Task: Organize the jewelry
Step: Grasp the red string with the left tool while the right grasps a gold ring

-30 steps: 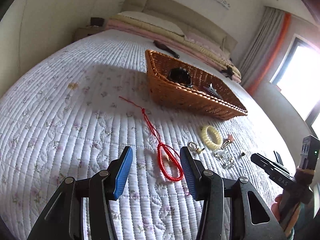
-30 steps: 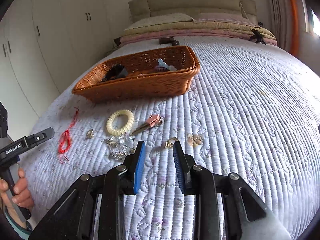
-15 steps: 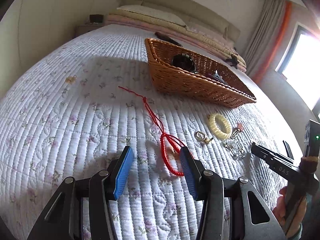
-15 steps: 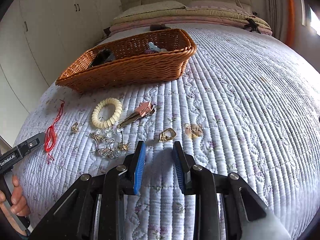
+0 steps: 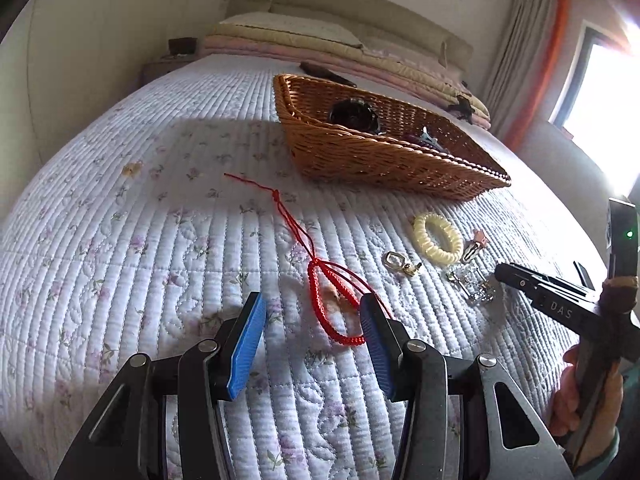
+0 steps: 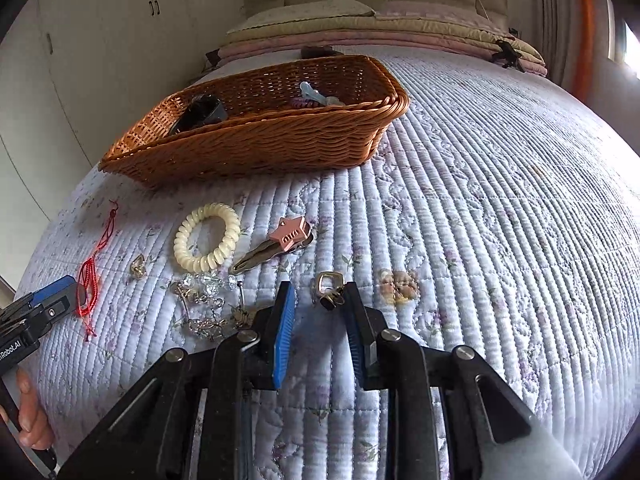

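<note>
Jewelry lies loose on a quilted bed. My left gripper (image 5: 310,316) is open just above the quilt, its right finger touching the loop of a red cord bracelet (image 5: 334,304). My right gripper (image 6: 318,300) is open with a small gold earring (image 6: 330,288) between its fingertips, not gripped. A cream coil bracelet (image 6: 206,238), a pink hair clip (image 6: 280,244), a crystal piece (image 6: 204,304) and a second gold earring (image 6: 138,266) lie left of it. A wicker basket (image 6: 260,148) behind holds a dark bracelet (image 6: 200,112) and blue and purple clips (image 6: 316,96).
The wicker basket also shows in the left wrist view (image 5: 380,156). Pillows and a headboard (image 6: 372,12) stand at the far end. Wardrobe doors (image 6: 100,40) are on the left, a curtain and bright window (image 5: 592,76) on the right. Open quilt lies right of my right gripper.
Both grippers have moved forward and lower toward the quilt. The red bracelet now sits between the left fingers, the gold earring between the right fingers. Both stay open.
</note>
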